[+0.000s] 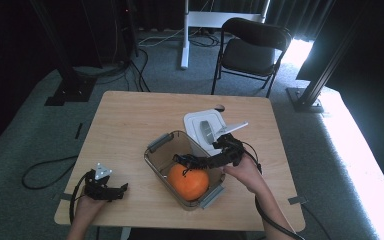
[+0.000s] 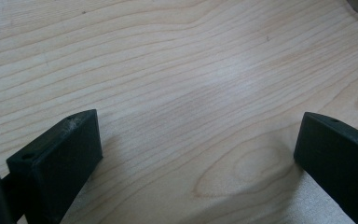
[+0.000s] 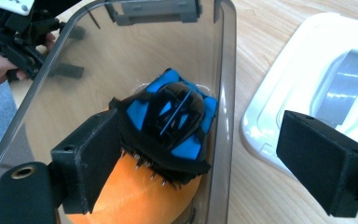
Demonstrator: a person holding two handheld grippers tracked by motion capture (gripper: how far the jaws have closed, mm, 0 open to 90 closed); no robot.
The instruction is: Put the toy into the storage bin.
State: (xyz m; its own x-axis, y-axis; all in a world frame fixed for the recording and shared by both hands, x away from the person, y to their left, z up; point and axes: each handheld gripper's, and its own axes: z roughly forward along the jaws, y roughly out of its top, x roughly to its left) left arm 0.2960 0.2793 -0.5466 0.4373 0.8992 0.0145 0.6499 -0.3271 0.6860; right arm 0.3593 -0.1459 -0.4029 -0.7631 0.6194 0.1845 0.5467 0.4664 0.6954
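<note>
A black-and-blue brush-like object (image 3: 170, 123), bristles pointing down, lay on top of an orange fruit (image 1: 188, 183) inside a clear plastic container (image 1: 161, 160) that stood near the middle of the wooden desk (image 1: 125, 120). The fruit sat at the container's near end, close to the person. In the right gripper view the brush rested just beside the inner face of one jaw of the right tongs (image 3: 214, 163); whether it touched that jaw could not be told, and the other jaw stood well apart, outside the container wall and over the white lid. Those tongs were spread wide and pressed on nothing, and the brush was not gripped. In the high view the right tongs (image 1: 187, 162) reached across the container's rim from the right, with the right hand (image 1: 245, 172) behind them on the desk's right side. The white lid (image 1: 205, 125), with a grey handle on it, lay flat on the desk just beyond and to the right of the container. The left tongs (image 1: 122, 189) rested low near the front left corner of the desk, well apart from the container, held by the left hand (image 1: 87, 205); their jaws were wide apart over bare wood with nothing between them. Beyond the desk stood a dark folding chair (image 1: 252, 50) on grey carpet.
</note>
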